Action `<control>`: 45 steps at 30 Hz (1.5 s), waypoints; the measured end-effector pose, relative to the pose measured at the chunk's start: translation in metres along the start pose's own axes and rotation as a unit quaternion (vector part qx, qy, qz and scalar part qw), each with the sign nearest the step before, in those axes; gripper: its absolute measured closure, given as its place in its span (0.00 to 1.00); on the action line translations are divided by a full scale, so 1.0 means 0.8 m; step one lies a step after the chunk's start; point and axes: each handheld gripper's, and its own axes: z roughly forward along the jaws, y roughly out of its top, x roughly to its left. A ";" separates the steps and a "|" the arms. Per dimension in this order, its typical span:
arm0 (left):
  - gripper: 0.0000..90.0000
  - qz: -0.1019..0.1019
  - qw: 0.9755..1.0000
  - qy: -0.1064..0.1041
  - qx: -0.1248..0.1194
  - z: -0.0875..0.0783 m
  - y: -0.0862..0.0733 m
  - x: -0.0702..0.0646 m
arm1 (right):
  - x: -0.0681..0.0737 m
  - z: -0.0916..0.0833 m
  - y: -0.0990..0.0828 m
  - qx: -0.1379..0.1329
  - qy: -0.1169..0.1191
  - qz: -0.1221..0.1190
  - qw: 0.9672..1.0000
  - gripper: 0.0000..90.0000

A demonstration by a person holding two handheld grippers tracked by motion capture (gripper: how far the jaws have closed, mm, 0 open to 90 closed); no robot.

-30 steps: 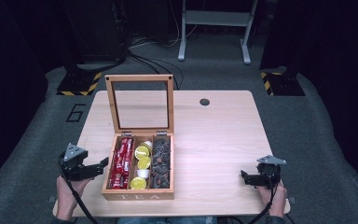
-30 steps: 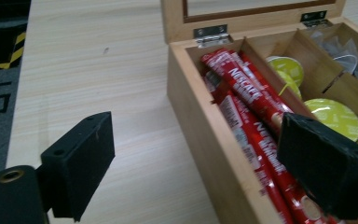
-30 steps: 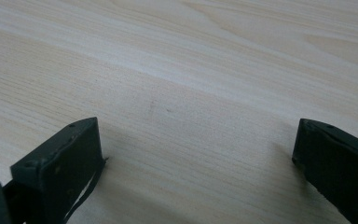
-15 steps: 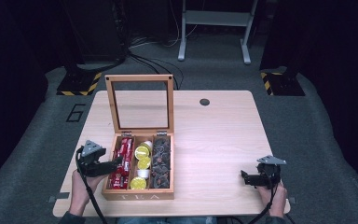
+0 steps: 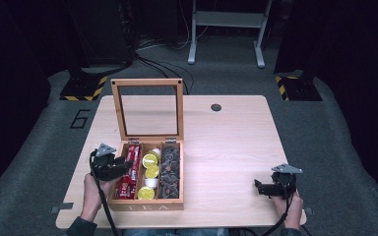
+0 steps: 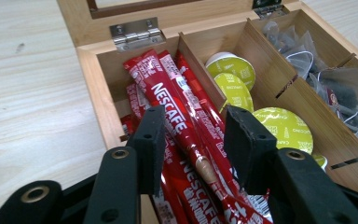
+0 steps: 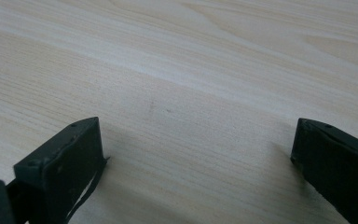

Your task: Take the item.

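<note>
A wooden tea box with its glass lid raised stands at the table's near left. Its left compartment holds several red Nescafe sticks, the middle one yellow-green capsules, the right one dark tea bags. My left gripper hovers over the left compartment; its jaws are open, one on each side of a stick, apart from it. My right gripper rests open near the table's near right, above bare wood.
The light wooden table has a round cable hole near its far edge. A metal stand and striped floor markers lie beyond the table on grey carpet.
My left gripper has moved right from the table's left edge to over the box's left compartment. The right gripper has stayed still.
</note>
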 end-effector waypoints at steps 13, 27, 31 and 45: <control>0.77 -0.020 1.000 -0.005 0.020 0.013 0.000 0.004 | 0.000 0.000 0.000 -0.001 0.000 0.002 1.000 0.02; 0.87 -0.016 1.000 0.015 0.009 0.013 -0.005 -0.004 | 0.000 0.000 0.000 -0.001 0.000 0.001 1.000 0.03; 0.91 -0.010 1.000 0.022 0.005 0.013 -0.005 -0.007 | 0.000 0.000 0.000 -0.001 0.000 0.002 1.000 0.03; 0.92 -0.014 1.000 0.014 -0.021 0.002 -0.001 -0.011 | -0.001 -0.001 -0.001 0.000 0.000 -0.003 1.000 0.03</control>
